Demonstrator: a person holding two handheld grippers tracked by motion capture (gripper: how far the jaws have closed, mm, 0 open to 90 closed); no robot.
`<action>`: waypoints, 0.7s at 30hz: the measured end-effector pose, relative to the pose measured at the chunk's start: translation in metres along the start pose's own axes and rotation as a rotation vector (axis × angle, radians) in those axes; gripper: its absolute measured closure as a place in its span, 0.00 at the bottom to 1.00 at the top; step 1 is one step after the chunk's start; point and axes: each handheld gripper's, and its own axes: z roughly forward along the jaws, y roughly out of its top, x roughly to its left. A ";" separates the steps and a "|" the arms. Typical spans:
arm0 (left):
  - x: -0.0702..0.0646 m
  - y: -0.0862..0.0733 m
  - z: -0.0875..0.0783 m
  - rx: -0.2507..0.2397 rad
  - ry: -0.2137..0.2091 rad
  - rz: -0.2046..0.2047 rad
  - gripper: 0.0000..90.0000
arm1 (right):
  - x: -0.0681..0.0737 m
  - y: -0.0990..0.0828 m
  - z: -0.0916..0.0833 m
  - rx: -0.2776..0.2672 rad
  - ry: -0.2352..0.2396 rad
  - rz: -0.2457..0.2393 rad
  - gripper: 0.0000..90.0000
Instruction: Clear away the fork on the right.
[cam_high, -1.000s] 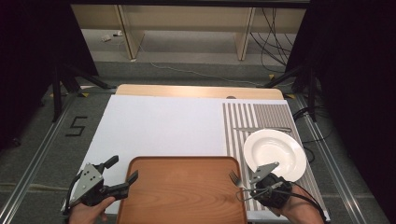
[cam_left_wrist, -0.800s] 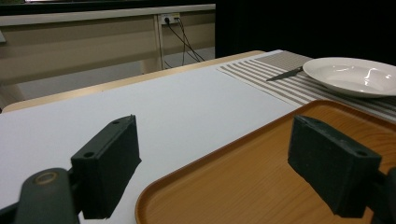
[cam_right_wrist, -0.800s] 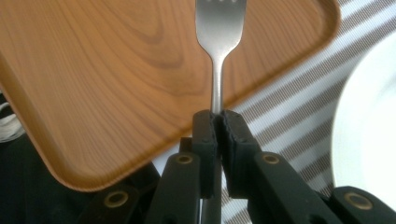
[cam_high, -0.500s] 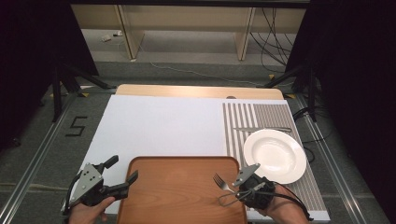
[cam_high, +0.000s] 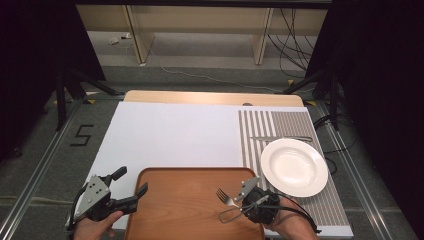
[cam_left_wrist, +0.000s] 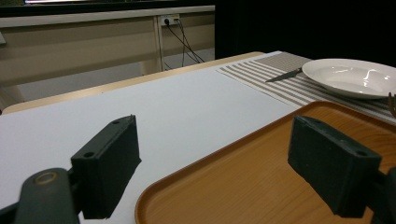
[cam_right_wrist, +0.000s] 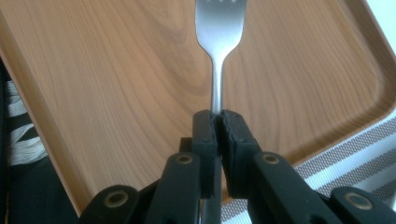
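The right gripper (cam_high: 235, 197) has carried the silver metal fork (cam_high: 223, 196), pinched tight, leftward over the brown wooden tray (cam_high: 185, 205); the left gripper (cam_high: 131, 185) holds spread, empty.

right gripper (cam_high: 235, 197) holds a fork (cam_high: 224, 196) above the wooden tray (cam_high: 185, 205).

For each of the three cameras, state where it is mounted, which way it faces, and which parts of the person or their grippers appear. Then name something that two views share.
High view: above the person's side, facing forward and down at the table; both hands, left gripper and right gripper show.
Left gripper view: on the left gripper, looking level across the tray toward the plate; open jaws show.
Right gripper view: on the right gripper, looking down at the tray; jaws shut on the fork.
Shared: all three views show the tray.
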 end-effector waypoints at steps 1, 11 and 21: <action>0.000 0.000 0.000 0.000 0.000 0.001 0.18 | 0.002 0.002 0.002 0.006 0.000 0.004 0.95; 0.000 0.000 0.000 -0.002 0.000 0.002 0.18 | 0.008 0.011 0.016 0.043 0.017 0.017 0.95; 0.000 0.000 0.000 -0.001 -0.001 0.000 0.18 | 0.011 0.018 0.028 0.080 0.019 0.032 0.95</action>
